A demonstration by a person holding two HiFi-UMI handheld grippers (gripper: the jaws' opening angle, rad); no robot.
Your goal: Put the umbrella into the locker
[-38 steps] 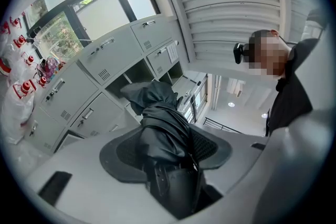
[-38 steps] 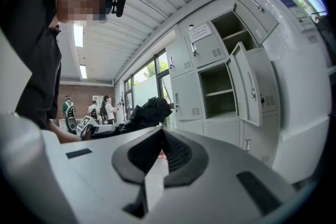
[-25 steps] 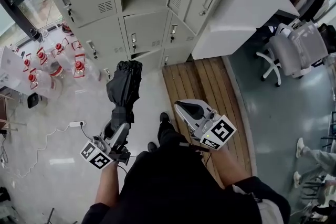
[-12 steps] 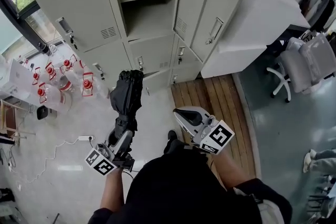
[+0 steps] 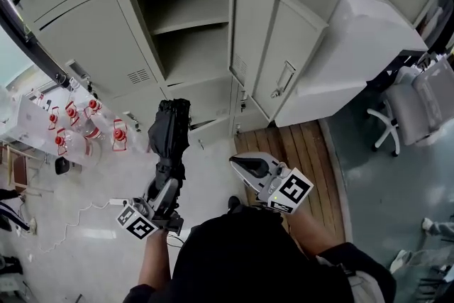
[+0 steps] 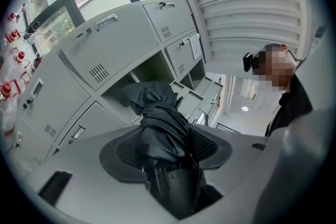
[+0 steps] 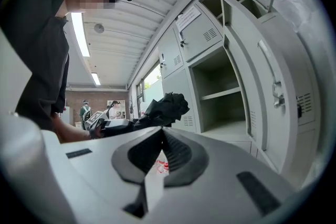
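Locker (image 5: 193, 53) nearer, left gripper (image 5: 169, 179) clamping umbrella (image 5: 169, 133), right gripper (image 5: 240, 162) seemingly shut, empty.

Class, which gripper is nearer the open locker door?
Right. In the head view the right gripper sits just below the door; the left gripper, shut on the umbrella, is farther left.

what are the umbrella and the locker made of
The umbrella looks like matte black fabric, judging by its soft crumpled folds. The locker seems painted sheet metal, pale grey and smooth: thin flat doors, punched vent slots.
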